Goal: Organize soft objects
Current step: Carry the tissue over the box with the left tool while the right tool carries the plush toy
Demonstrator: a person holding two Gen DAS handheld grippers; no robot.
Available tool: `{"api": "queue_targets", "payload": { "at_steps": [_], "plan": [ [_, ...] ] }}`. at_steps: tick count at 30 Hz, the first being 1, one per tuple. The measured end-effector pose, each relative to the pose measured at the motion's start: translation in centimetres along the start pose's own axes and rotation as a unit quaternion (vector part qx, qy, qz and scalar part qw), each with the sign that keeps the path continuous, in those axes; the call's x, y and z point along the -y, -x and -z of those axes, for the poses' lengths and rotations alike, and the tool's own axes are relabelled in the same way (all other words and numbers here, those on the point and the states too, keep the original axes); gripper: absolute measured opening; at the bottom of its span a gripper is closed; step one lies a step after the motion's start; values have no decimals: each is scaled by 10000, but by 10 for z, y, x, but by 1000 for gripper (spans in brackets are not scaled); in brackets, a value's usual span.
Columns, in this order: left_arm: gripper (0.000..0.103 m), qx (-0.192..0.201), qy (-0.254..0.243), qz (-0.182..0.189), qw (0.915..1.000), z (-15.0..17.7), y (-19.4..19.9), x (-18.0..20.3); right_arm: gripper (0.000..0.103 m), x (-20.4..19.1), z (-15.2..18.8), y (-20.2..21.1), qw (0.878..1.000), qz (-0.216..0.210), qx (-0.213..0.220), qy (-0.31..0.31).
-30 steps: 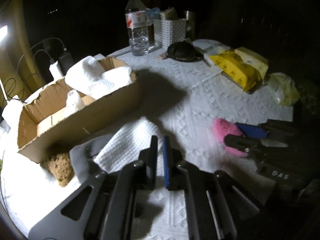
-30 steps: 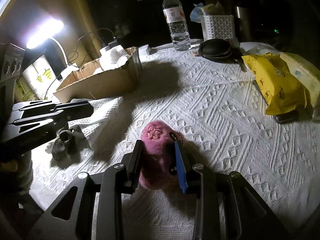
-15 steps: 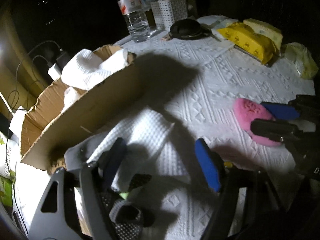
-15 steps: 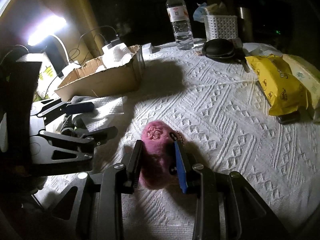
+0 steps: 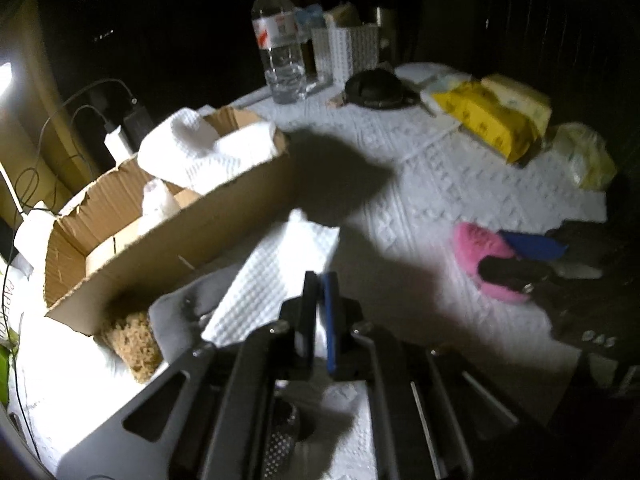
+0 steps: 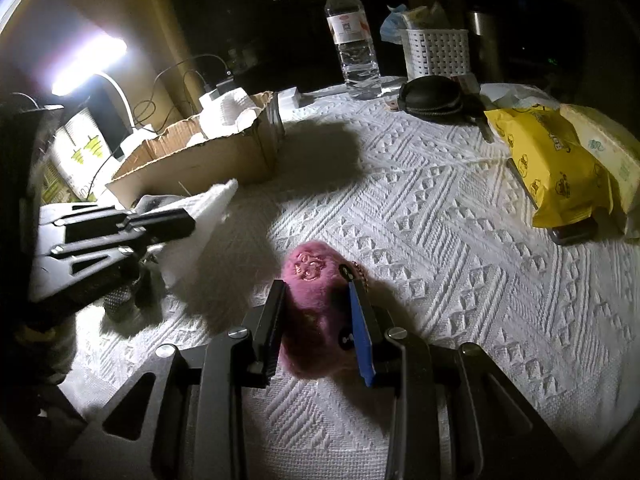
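My left gripper (image 5: 319, 280) is shut on a white waffle cloth (image 5: 276, 276) and lifts it in front of the cardboard box (image 5: 168, 236); the cloth also shows in the right wrist view (image 6: 208, 216). My right gripper (image 6: 316, 292) is shut on a pink fluffy pouch (image 6: 312, 280) that rests on the white tablecloth (image 6: 460, 240). The pouch also shows in the left wrist view (image 5: 480, 248). The box holds white cloths (image 5: 208, 148). A tan sponge (image 5: 132, 336) and a grey cloth (image 5: 176, 320) lie by the box's near corner.
At the back stand a water bottle (image 5: 280, 48), a white basket (image 5: 348, 52) and a black pouch (image 5: 376, 88). Yellow packets (image 5: 492, 120) lie at the right. A lamp (image 6: 88, 64) and cables sit left of the box. A dark mesh item (image 6: 120, 296) lies under the left gripper.
My left gripper opened over the white cloth half a second ago, then shut on it and raised it. My right gripper stayed shut on the pink pouch.
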State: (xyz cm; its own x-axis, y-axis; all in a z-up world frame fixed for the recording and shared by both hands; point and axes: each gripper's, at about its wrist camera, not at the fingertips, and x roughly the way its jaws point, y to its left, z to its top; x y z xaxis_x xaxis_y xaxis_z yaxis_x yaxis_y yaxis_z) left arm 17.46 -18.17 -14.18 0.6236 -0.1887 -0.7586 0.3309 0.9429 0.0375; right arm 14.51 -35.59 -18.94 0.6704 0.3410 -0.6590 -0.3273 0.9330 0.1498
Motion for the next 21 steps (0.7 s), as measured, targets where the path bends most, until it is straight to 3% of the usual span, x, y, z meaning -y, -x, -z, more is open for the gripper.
{"api": "queue_targets", "payload": {
  "at_steps": [8,21],
  "plan": [
    [3,436,214,167,9987,-11,43,-17,33,-13,-9,9,9999,26,110,115],
    [3,977,521,31,9938,-22,91,-64,33,-46,-40,21,9979,27,408,494]
  ]
}}
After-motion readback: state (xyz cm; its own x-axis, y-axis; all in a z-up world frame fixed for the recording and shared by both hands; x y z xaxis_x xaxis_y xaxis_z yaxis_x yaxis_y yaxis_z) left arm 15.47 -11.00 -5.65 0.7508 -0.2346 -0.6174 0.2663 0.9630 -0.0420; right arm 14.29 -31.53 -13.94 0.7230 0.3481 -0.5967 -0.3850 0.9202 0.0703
